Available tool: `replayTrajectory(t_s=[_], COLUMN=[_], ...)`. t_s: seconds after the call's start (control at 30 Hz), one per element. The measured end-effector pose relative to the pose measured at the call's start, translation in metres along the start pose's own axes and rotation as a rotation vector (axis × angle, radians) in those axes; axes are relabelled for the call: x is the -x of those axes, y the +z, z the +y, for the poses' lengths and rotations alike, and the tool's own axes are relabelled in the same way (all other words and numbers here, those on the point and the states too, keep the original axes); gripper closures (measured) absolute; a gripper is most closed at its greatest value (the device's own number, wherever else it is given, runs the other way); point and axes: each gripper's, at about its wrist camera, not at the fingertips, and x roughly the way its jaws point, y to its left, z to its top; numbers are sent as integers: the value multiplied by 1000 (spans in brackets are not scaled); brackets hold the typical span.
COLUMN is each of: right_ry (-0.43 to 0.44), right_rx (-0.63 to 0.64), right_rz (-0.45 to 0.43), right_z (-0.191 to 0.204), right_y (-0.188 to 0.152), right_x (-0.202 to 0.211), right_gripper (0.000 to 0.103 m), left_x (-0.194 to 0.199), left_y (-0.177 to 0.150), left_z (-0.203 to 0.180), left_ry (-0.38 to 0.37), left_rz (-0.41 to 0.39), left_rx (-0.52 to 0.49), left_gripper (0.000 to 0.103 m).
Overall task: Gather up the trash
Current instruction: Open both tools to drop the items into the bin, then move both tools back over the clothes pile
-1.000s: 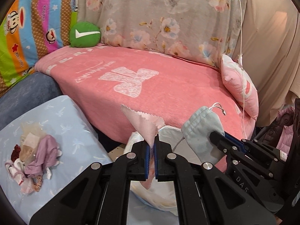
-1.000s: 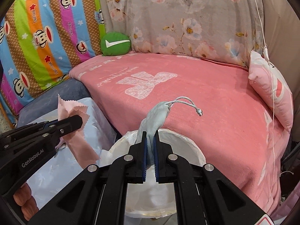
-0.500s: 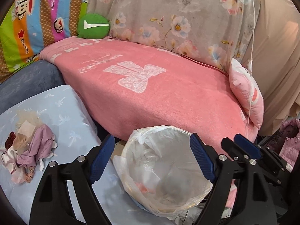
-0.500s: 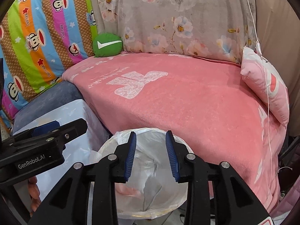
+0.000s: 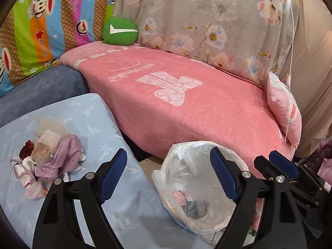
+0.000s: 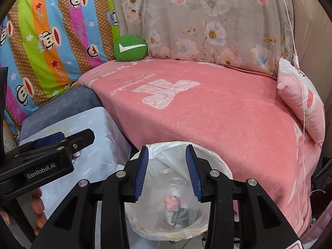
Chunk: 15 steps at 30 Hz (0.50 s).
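A bin lined with a white plastic bag (image 5: pixel 166 176) stands on the floor in front of the pink bed; it also shows in the right wrist view (image 6: pixel 220 166). A pink cloth (image 6: pixel 171 204) and a grey-blue pouch (image 6: pixel 184 215) lie at its bottom; in the left wrist view they are the pink cloth (image 5: pixel 179 197) and the pouch (image 5: pixel 195 208). My left gripper (image 5: pixel 169 176) is open wide and empty above the bin's left rim. My right gripper (image 6: pixel 167 173) is open and empty directly over the bin. A pile of cloth scraps (image 5: pixel 47 157) lies on the light blue cushion (image 5: pixel 93 124).
The pink blanket (image 5: pixel 186 95) covers the bed behind the bin. A green round cushion (image 5: pixel 120 31) sits at the back, and a pink pillow (image 5: pixel 284 108) at the right. A white cord (image 6: pixel 298 83) hangs at the right. A striped monkey-print cloth (image 6: pixel 41 41) is at the left.
Both grippers opened and dropped the pink cloth and the grey-blue pouch into the bin. The left gripper opened wider and its view swung left toward the scrap pile.
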Motion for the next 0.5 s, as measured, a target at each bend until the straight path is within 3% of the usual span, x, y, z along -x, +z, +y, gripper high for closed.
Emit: replayTrajectory(t_s=[0.2,0.3,0.5], right_ry=[35,54,86], right_rx=[26,37,58], right_rz=[11,16,28], right_z=[24,37,63], right_y=[-3,-5,-10], right_x=[-1,-2,-7], right_gripper=[66,65,58], left_x=[8,10,16], left_y=[-5,-7,-15], left_z=[22,37,71], left_ry=[41,64,121], left_rz=[-6,4,11], left_rx=[29,56,107], left_gripper=[24,19,19])
